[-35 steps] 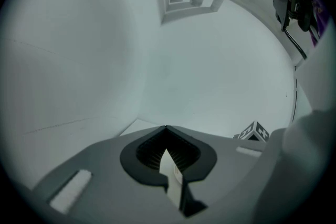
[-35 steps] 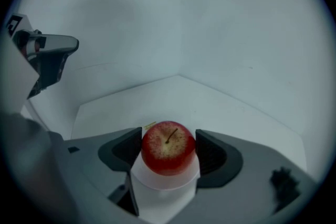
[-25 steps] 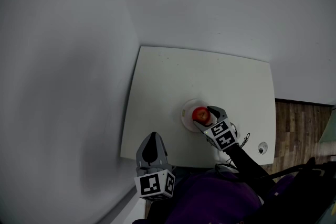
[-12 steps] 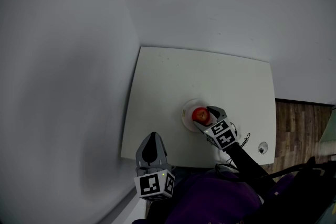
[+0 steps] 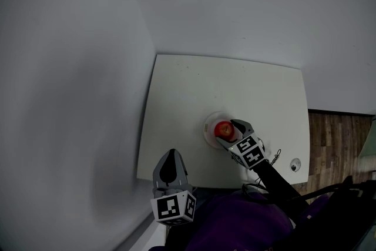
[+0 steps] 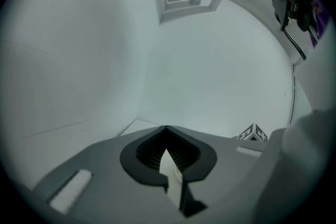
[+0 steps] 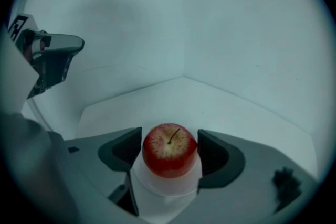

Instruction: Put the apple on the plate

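Note:
A red apple [image 5: 223, 129] [image 7: 169, 149] stands stem-up on a small white plate [image 5: 208, 125] [image 7: 165, 189] near the front of the white table [image 5: 194, 85]. My right gripper [image 5: 230, 131] [image 7: 169, 145] reaches in from the near right, and its two dark jaws press against the apple's left and right sides. My left gripper [image 5: 171, 154] [image 6: 165, 127] hangs off the table's front left corner, away from the plate. It is shut, the jaws meeting at their tips with nothing between them.
A small round grey object [image 5: 294, 165] lies by the table's front right corner. White walls close in the table on the left and behind. Wooden floor [image 5: 341, 138] shows beyond the right edge. The person's dark sleeve fills the bottom of the head view.

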